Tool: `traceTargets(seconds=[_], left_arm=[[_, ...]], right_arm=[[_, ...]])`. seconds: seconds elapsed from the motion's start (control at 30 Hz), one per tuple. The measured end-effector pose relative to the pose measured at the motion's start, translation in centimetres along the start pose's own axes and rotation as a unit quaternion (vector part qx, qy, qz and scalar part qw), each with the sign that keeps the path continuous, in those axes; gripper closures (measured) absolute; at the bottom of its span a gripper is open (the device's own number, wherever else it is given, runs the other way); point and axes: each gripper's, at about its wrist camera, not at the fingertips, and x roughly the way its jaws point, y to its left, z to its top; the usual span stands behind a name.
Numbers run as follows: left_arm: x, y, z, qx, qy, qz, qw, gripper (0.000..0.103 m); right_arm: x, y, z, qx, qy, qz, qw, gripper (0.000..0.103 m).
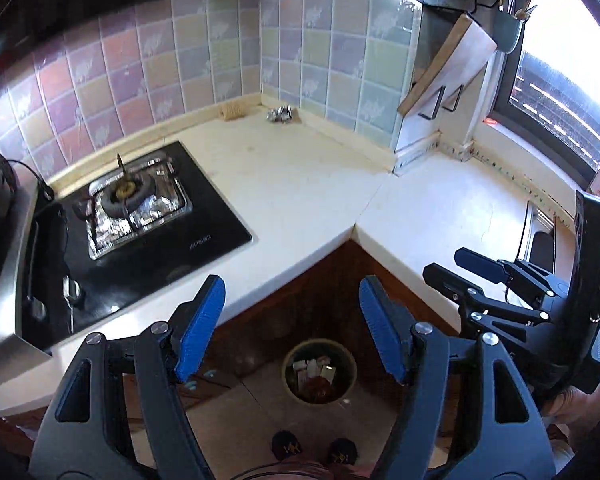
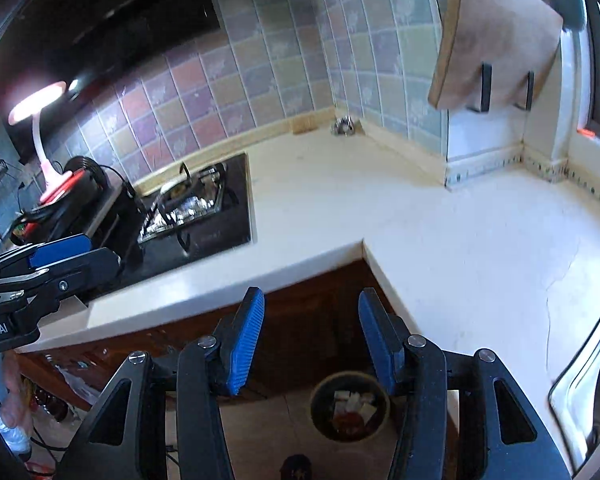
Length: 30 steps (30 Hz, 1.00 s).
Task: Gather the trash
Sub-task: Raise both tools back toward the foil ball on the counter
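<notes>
Hovering above the trash bin point(image 1: 319, 372), the left gripper point(image 1: 292, 320) and right gripper point(image 2: 311, 334) both gape empty.

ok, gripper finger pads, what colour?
Blue and ribbed on both the left gripper and the right gripper; clearest in the left wrist view.

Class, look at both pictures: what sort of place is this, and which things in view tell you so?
A home kitchen, most likely: a gas hob is set into an L-shaped countertop below a tiled wall, and a cutting board hangs beside the window.
</notes>
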Motion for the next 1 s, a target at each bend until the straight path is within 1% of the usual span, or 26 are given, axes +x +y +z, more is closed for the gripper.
traceTargets(seconds=[0.07, 0.17, 0.27, 0.43, 0.57, 0.63, 0.73, 0.8, 0.83, 0.9, 1.0], left_arm=[[-1.1, -0.2, 1.7, 0.004, -0.005, 0.005, 1.0000, 0.036], [-2.5, 0.1, 4.4, 0.005, -0.016, 0.015, 0.9997, 0.036], [-3.3, 0.8, 7.6, 0.005, -0.024, 0.026, 0.9993, 0.036], [-3.8, 2.9, 12.9, 0.005, -0.029, 0.038, 0.9988, 0.036], [-3.4, 5.1, 17.8, 0.011, -0.035, 0.053, 0.9979, 0.036], [-2.8, 6.2, 20.3, 0.016, -0.038, 0.052, 0.9978, 0.036], [-0.8, 7.9, 24.2, 0.029, -0.040, 0.055, 0.9973, 0.036], [1.1, 8.9, 26.7, 0.040, -0.039, 0.057, 0.9968, 0.033], [2.4, 9.5, 28.0, 0.047, -0.038, 0.055, 0.9967, 0.031], [5.3, 10.5, 30.2, 0.060, -0.033, 0.047, 0.9965, 0.030], [10.8, 11.9, 33.3, 0.078, -0.014, 0.020, 0.9966, 0.030]], right_arm=[[-0.8, 0.0, 1.7, -0.004, -0.014, 0.002, 1.000, 0.050], [-1.9, 0.2, 4.6, -0.009, -0.040, 0.006, 0.999, 0.042], [-2.8, 0.7, 7.6, -0.031, -0.062, 0.004, 0.998, 0.035], [-3.1, 1.5, 13.8, -0.055, -0.074, 0.002, 0.996, 0.034], [-2.2, 1.8, 19.3, -0.053, -0.082, 0.005, 0.995, 0.032], [-1.3, 2.1, 21.9, -0.057, -0.084, -0.001, 0.995, 0.029], [1.1, 2.7, 25.6, -0.072, -0.081, -0.014, 0.994, 0.026], [3.6, 3.2, 27.9, -0.090, -0.075, -0.032, 0.993, 0.025], [5.2, 3.5, 29.1, -0.102, -0.072, -0.044, 0.991, 0.025], [8.2, 3.9, 31.2, -0.117, -0.064, -0.061, 0.989, 0.025], [13.3, 4.0, 34.5, -0.117, -0.049, -0.074, 0.989, 0.025]])
